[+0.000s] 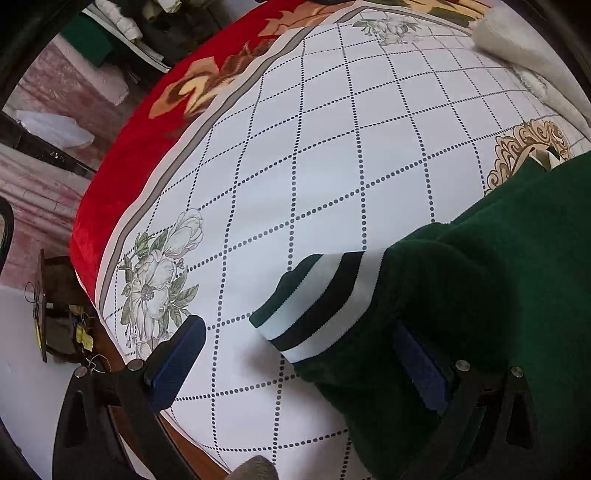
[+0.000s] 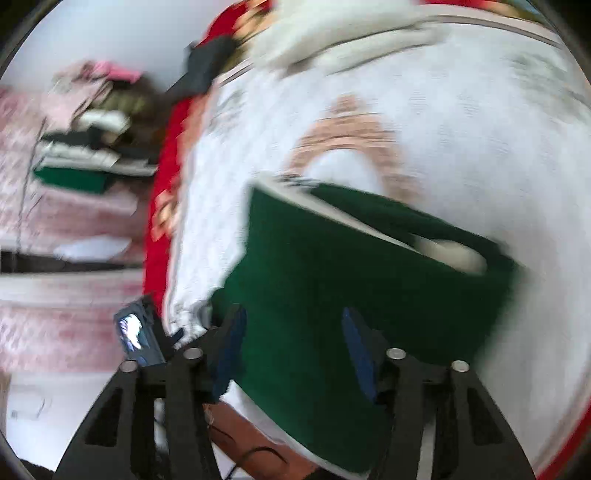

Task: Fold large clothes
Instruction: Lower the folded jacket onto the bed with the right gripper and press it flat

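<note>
A dark green fleece garment (image 1: 480,280) with a white-and-black striped cuff (image 1: 314,302) lies on a white quilted bedspread (image 1: 332,129). My left gripper (image 1: 299,354) is open; its right finger (image 1: 421,365) rests against the green sleeve, its left finger (image 1: 177,354) over the bedspread. In the blurred right wrist view the green garment (image 2: 369,266) lies folded, with a white lining edge showing. My right gripper (image 2: 291,347) is open, its fingers either side of the garment's near edge.
A red floral blanket (image 1: 147,110) hangs along the bed's far edge. A white fluffy item (image 1: 517,33) lies at the back right. Piled clothes (image 2: 85,147) sit on furniture beyond the bed. A phone-like screen (image 2: 138,332) stands by the bed corner.
</note>
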A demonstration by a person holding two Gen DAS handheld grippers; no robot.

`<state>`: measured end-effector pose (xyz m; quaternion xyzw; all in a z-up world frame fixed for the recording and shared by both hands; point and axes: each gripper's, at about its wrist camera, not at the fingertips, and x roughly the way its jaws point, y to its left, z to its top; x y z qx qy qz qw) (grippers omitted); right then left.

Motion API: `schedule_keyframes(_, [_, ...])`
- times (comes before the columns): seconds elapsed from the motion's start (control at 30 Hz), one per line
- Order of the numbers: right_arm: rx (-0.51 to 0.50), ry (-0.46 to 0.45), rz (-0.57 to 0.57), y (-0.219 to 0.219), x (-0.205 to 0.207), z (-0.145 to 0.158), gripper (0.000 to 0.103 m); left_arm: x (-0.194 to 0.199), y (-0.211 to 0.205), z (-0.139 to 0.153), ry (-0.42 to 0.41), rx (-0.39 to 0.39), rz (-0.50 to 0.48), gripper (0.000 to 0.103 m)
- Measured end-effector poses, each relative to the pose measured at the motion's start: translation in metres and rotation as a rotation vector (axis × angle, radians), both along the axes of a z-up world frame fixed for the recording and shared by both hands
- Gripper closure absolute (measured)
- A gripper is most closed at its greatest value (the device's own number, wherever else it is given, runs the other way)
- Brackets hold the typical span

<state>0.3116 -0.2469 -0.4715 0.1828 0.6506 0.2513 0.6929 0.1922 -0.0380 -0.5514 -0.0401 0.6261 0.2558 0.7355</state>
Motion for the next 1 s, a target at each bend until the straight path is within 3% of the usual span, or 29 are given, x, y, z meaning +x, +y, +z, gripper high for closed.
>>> schedule_keyframes(0.07, [-0.037, -0.006, 0.028, 0.027, 0.018, -0.018, 0.065, -0.002, 0.001, -0.001, -0.001, -0.008, 0.010, 0.000])
schedule_keyframes(0.17, [-0.120, 0.029, 0.047, 0.065, 0.064, -0.071, 0.087, -0.005, 0.005, -0.005, 0.009, -0.015, 0.032, 0.000])
schedule_keyframes(0.2, [-0.145, 0.049, 0.049, 0.071, 0.072, -0.086, 0.103, -0.006, 0.007, -0.006, 0.011, -0.020, 0.041, 0.000])
schedule_keyframes(0.33, [-0.121, 0.124, 0.040, 0.068, 0.083, -0.099, 0.103, -0.006, 0.010, 0.002, 0.011, -0.037, 0.053, 0.000])
schedule_keyframes(0.43, [-0.053, 0.113, 0.013, 0.039, 0.076, -0.056, 0.093, -0.009, 0.007, 0.030, -0.027, -0.046, 0.047, 0.000])
schedule_keyframes(0.53, [-0.079, 0.023, -0.020, -0.005, 0.047, -0.004, 0.077, -0.011, 0.001, 0.059, -0.068, -0.049, 0.036, 0.000])
schedule_keyframes(0.63, [-0.136, 0.019, -0.045, -0.045, 0.013, 0.011, 0.077, -0.004, -0.008, 0.072, -0.077, -0.049, 0.012, 0.000])
schedule_keyframes(0.77, [-0.158, 0.124, -0.085, -0.068, -0.003, -0.033, 0.077, 0.015, -0.016, 0.069, -0.039, -0.025, -0.042, 0.000])
schedule_keyframes(0.87, [-0.144, 0.143, -0.084, -0.060, 0.008, -0.081, 0.077, 0.030, -0.013, 0.067, -0.021, -0.043, -0.052, 0.000])
schedule_keyframes(1.0, [0.000, 0.197, -0.159, -0.079, 0.014, -0.083, 0.073, 0.040, 0.000, 0.070, -0.037, -0.076, -0.087, 0.000])
